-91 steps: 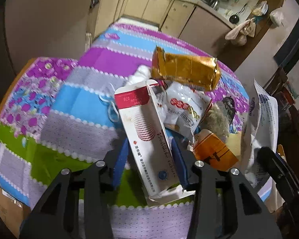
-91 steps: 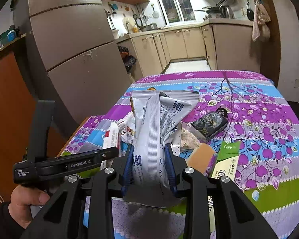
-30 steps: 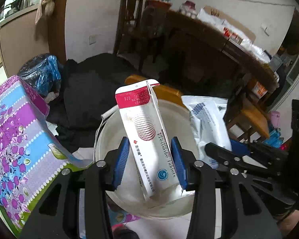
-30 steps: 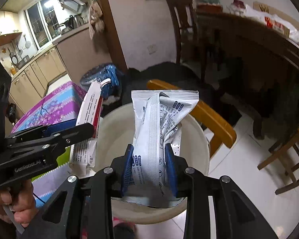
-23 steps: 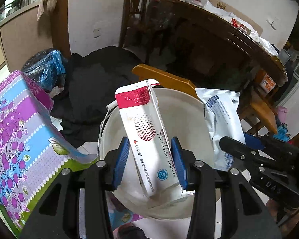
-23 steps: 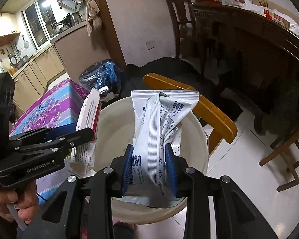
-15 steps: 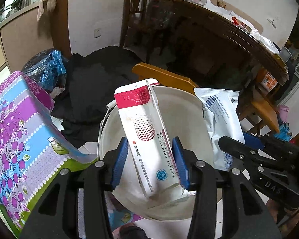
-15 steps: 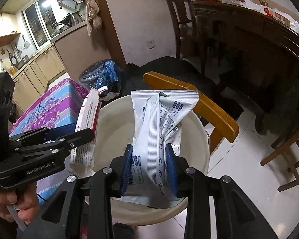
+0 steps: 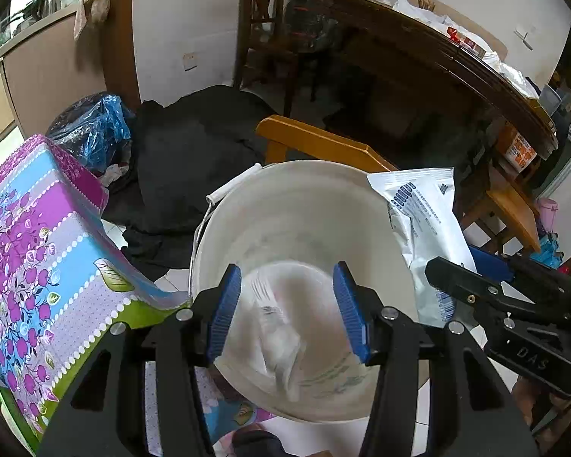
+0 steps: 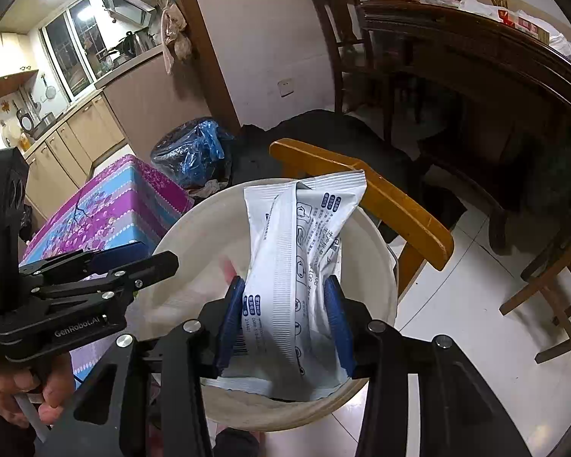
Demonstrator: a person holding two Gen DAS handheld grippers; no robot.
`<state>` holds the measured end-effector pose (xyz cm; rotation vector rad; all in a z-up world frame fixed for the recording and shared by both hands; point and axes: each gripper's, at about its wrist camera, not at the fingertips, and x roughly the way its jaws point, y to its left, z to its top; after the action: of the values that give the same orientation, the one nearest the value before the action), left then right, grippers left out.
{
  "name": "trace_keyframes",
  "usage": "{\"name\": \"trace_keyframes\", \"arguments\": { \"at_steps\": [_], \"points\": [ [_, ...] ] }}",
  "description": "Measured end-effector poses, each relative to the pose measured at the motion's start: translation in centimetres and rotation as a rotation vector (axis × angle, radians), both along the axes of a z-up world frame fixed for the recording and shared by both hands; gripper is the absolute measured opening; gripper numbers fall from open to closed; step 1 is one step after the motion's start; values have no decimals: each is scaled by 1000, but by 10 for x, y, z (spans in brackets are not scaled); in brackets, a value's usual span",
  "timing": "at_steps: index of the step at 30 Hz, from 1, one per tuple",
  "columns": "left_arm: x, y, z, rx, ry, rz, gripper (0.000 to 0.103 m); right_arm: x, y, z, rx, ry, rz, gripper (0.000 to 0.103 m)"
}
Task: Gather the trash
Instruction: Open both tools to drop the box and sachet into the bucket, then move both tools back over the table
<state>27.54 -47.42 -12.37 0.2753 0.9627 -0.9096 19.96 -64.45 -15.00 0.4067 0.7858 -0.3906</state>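
A cream plastic bucket [image 9: 285, 169] [image 10: 377, 266] sits below both grippers. My left gripper [image 9: 285, 312] [image 10: 148, 255] is open, jaws still opening, with nothing pressed between its blue pads. The red-and-white carton [image 9: 276, 327] is a falling blur inside the bucket, seen as a pink smear of carton [image 10: 228, 268] in the right wrist view. My right gripper [image 10: 285, 316] [image 9: 460, 266] hangs over the bucket's near right rim. Its jaws are opening, and the white printed pouch [image 10: 300, 251] [image 9: 418, 221] still stands upright between the pads, touching both.
An orange wooden chair back [image 9: 323, 144] [image 10: 361, 190] lies right behind the bucket. The table with the floral cloth [image 9: 38, 247] is at the left. Behind it are a blue plastic bag [image 9: 95, 133], dark cloth and a dark wooden table [image 10: 476, 49]. A hand [image 10: 19, 392] holds the left gripper.
The left jaws have parted and the carton has dropped out of them into the bucket. The right jaws have widened around the pouch, which tilts slightly right.
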Motion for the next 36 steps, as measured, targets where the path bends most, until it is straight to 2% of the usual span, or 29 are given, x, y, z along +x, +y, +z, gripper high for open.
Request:
{"name": "trace_keyframes", "arguments": {
  "at_steps": [2,6,18,22,25,29,36],
  "points": [
    [1,1,0,-2,2,3,49,0,0,1,-3,-2,-6,45],
    [2,1,2,-5,-4,9,49,-2,0,4,-11,-16,-10,57],
    [-4,12,13,-22,-24,21,49,-14,13,24,-51,-62,-1,57],
    [-9,31,21,-38,-50,40,49,-27,33,42,-100,-126,16,59],
    [-12,61,31,-65,-84,66,52,-38,59,58,-132,-206,49,67],
    [-14,118,48,-101,-128,127,53,-42,105,74,-148,-306,147,71],
    [-4,255,78,-188,-171,342,58,-19,205,85,-149,-404,388,73]
  ]
}}
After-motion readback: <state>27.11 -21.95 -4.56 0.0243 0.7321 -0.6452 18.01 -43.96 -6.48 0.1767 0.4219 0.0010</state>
